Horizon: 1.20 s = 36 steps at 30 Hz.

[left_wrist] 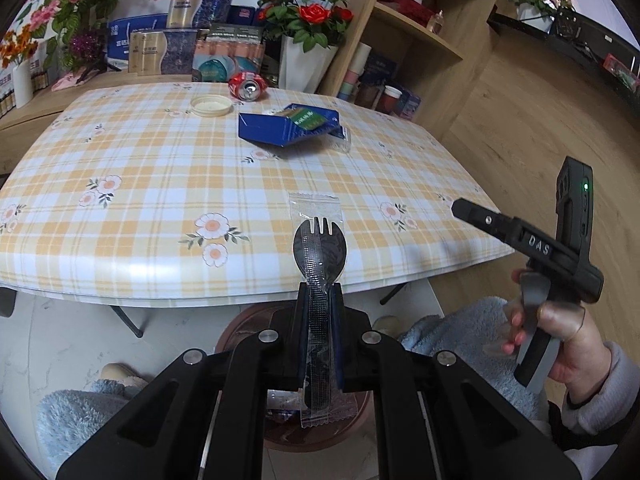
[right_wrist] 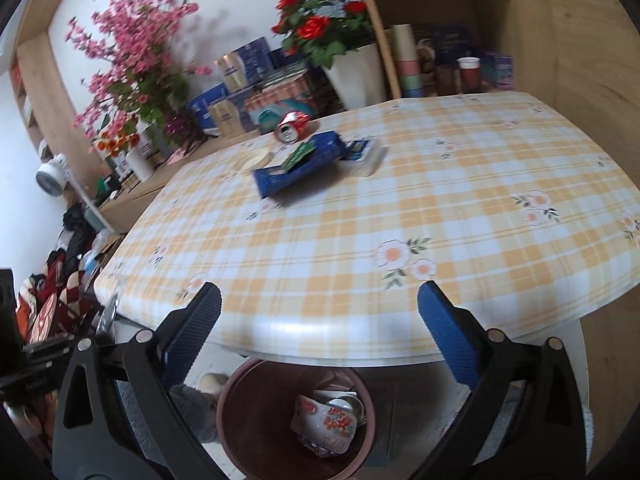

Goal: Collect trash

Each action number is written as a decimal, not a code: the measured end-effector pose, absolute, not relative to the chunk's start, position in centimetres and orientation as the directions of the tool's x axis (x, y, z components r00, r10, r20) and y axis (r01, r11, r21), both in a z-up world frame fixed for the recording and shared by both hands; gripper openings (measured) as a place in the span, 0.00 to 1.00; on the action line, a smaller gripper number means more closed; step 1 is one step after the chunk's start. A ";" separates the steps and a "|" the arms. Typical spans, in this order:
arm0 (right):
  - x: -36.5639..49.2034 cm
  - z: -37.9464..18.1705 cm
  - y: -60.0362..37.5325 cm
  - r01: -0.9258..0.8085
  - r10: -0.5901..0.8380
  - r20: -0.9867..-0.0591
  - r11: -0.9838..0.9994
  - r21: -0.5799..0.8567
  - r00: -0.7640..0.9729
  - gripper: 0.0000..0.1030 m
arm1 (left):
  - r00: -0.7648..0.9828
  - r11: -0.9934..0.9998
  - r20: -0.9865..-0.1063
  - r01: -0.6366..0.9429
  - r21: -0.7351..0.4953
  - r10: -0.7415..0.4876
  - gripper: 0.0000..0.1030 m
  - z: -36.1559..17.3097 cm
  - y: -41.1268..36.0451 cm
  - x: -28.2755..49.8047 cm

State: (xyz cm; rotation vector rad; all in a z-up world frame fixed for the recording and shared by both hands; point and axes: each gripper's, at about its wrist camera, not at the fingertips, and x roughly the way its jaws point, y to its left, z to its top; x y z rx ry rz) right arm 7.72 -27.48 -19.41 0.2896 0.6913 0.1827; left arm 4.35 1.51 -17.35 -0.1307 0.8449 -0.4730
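Left tool [left_wrist: 320, 300]: jaws closed on a wrapped spork [left_wrist: 319, 240], a black spork sealed in a clear sleeve; its head rises above the pads, and the sleeve's lower end hangs down over the bin [left_wrist: 248, 320].

Right tool [right_wrist: 318, 304]: jaws spread wide, nothing between the pads; it hangs above the bin [right_wrist: 240, 384]. In the left wrist view it shows at the right, gripped by a hand [left_wrist: 560, 344] in a pale sleeve.

Bin: a round brown pail on the floor, just below the near edge of the desk [right_wrist: 440, 208]. It already holds a flowered wrapper [right_wrist: 326, 424] and other scraps too blurred to name.

Desk: covered with a checked yellow cloth with flower prints. Well beyond the bin, toward the far edge, lie a blue box [left_wrist: 280, 128] with a green packet [left_wrist: 308, 117] in its open top, a clear tray [right_wrist: 366, 156] touching the box, a pale round lid [left_wrist: 211, 105], and a crushed red can [left_wrist: 249, 86] on its side.

Behind the desk: a vase of red roses [left_wrist: 308, 8], pink blossoms [right_wrist: 136, 56], stacked boxes and a wooden shelf [left_wrist: 416, 32].
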 end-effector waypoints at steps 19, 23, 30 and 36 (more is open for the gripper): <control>8.0 -20.8 -28.6 -0.034 0.245 -0.620 0.943 0.332 0.745 0.94 | 0.555 0.898 -0.708 0.317 -0.304 -0.436 0.77 -18.3 1.0 5.1; 8.2 -21.1 -28.6 -0.031 0.234 -0.626 0.948 0.317 0.744 0.94 | 0.575 0.916 -0.713 0.267 -0.299 -0.401 0.89 -18.2 1.8 5.7; 8.8 -21.9 -28.8 -0.031 0.226 -0.642 0.953 0.300 0.732 0.94 | 0.585 0.942 -0.738 0.188 -0.280 -0.336 0.90 -18.5 3.0 7.1; 10.1 -22.2 -28.9 -0.055 0.213 -0.654 0.966 0.253 0.725 0.94 | 0.585 0.946 -0.745 0.155 -0.284 -0.320 0.90 -18.7 3.6 8.5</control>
